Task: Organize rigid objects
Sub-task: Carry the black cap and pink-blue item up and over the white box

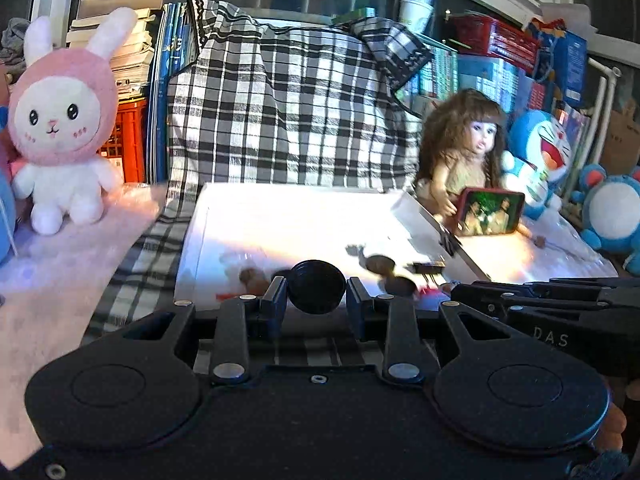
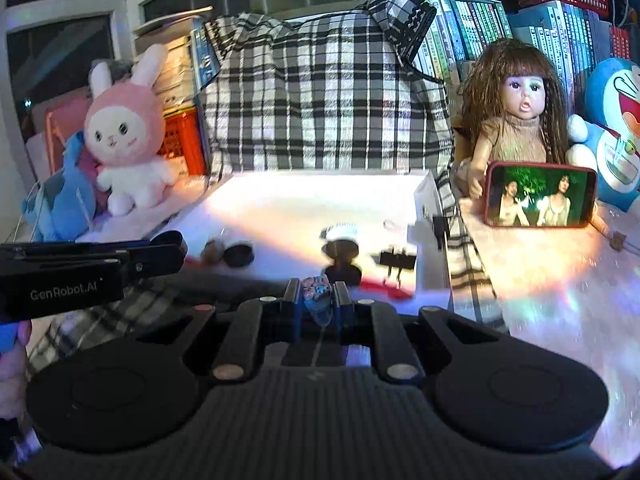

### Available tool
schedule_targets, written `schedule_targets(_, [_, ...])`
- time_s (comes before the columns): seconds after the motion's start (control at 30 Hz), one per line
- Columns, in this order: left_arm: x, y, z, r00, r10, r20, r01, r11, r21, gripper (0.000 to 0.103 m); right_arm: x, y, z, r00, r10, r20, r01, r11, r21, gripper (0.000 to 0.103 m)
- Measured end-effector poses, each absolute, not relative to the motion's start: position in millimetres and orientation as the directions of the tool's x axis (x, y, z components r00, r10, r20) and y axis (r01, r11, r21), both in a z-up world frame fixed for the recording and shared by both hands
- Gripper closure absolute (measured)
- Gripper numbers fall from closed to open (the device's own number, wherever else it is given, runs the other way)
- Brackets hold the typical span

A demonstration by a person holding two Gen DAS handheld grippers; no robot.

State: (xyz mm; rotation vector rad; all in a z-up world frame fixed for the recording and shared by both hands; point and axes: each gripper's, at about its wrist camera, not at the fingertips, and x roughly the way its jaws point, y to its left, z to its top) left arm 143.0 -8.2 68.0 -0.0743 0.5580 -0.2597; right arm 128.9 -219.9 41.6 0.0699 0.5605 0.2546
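Note:
My left gripper (image 1: 317,295) is shut on a round black cap (image 1: 317,286), held at the near edge of the white tray (image 1: 304,208). My right gripper (image 2: 317,300) is shut on a small clear object with a pink and blue patterned top (image 2: 317,294), just before the tray's near edge (image 2: 428,280). In the tray lie a brown nut-like piece (image 2: 214,250), a black round lid (image 2: 239,255), a dark round piece with a white brush-like top (image 2: 341,240) and a black binder clip (image 2: 396,260). The left gripper's side shows in the right wrist view (image 2: 160,252).
A black-and-white plaid cloth (image 1: 296,112) covers the box behind the tray. A pink bunny plush (image 1: 60,120) stands left. A doll (image 2: 516,120) holds a red phone (image 2: 540,194) at right, beside blue plush toys (image 1: 540,152). Books and crates line the back.

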Motion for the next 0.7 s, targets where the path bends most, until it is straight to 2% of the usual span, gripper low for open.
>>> schedule_targets(0.2, [199.6, -2.4, 64.9, 0.789, -0.252, -0.56, 0.176, 0.967, -0.187, 0.072, 173.8, -215.9, 49.5, 0.799, 0.264, -0.54, -0.196, 0.964, 0.182, 0.083])
schedule_targets(0.7, [289.8, 3.4, 27.8, 0.725, -0.183, -0.664, 0.093, 0.981, -0.169, 0.072, 260.4, -206.2, 24.3, 0.723, 0.292, -0.626, -0.111, 0.943, 0.312, 0.083])
